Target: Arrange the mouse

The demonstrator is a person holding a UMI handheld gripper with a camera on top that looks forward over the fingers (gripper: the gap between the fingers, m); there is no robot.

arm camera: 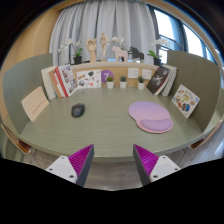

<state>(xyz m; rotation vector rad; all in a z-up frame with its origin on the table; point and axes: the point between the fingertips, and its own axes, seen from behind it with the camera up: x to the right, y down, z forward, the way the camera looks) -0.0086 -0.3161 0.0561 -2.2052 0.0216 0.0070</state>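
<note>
A small dark grey mouse point(78, 110) lies on the grey-green desk point(105, 130), left of centre and far beyond my fingers. A pink mouse mat point(150, 115) with a wrist rest lies on the right side of the desk. My gripper point(113, 162) is open and empty, held back at the desk's near edge, with its magenta pads point(83, 159) wide apart. Nothing stands between the fingers.
Books and cards point(60, 80) lean against the back left of the desk. Small pots and figures point(112, 80) line the back shelf. A picture card point(185, 100) leans at the right. A board point(35, 103) leans at the left wall. Curtained windows stand behind.
</note>
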